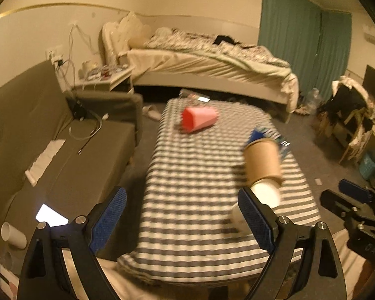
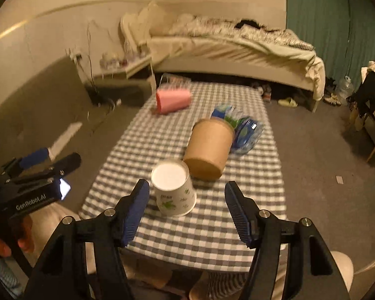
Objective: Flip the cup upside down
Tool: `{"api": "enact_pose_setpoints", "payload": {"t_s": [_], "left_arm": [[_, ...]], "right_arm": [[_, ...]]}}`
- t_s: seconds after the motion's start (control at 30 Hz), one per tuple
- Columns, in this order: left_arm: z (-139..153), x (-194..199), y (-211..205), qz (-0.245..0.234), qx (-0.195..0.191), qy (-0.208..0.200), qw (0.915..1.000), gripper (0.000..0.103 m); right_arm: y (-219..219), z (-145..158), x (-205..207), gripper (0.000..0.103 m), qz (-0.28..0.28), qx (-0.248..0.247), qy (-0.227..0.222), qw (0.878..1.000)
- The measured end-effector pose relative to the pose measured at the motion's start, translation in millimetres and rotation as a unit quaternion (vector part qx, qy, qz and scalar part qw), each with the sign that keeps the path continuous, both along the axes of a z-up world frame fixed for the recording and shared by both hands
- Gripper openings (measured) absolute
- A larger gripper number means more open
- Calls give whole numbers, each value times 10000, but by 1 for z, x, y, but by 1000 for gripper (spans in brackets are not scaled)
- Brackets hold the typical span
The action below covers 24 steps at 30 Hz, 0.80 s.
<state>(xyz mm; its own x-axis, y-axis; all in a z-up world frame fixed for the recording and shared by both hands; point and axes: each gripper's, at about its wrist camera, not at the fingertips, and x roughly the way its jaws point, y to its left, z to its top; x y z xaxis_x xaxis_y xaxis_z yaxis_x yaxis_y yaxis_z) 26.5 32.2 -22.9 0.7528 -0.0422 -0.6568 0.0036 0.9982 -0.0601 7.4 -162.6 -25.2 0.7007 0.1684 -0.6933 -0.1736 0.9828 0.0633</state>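
On the checked counter (image 2: 212, 225), the white paper cup (image 2: 173, 190) stands mouth-down, touching the brown tub (image 2: 208, 148) — the flip looks done. Both the right tongs (image 2: 186, 215) and left tongs (image 1: 182, 221) gape wide, holding nothing; next, probably, the pink cup (image 2: 172, 100) lying sideways.

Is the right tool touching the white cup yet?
Apart. In the right wrist view the right tool is open; the upside-down white cup stands between its fingers with checkered cloth showing on both sides.

Black right claw (image 2: 186, 215) with blue ribbed pads (image 2: 135, 213), silver screws.
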Motion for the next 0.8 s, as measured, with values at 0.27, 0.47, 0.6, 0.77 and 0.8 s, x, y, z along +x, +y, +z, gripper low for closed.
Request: {"api": "enact_pose_setpoints", "payload": {"t_s": [0.27,0.47,0.6,0.77,0.8], "left_arm": [[30,-16,-41,-159,40,-348,9993,93],[20,-31,-64,-379,188,-353,9985,93],[16,-36,-71,-364,316,-463,9978,93],[9,-35,-69,-280,413,-430,9978,94],[8,-35,-68,-241,401,-412,9981,94]], "right_arm": [[-43,38,-26,65,-419,201,-652,9968],[-67,32,-39,80,-739,358,-666,9944],[-73,23,-45,103,-920,249,-742,9927],[-76,15,-42,103,-1003,208,-668,9925],[-78,15,-42,103,-1012,211,-664,9924]]}}
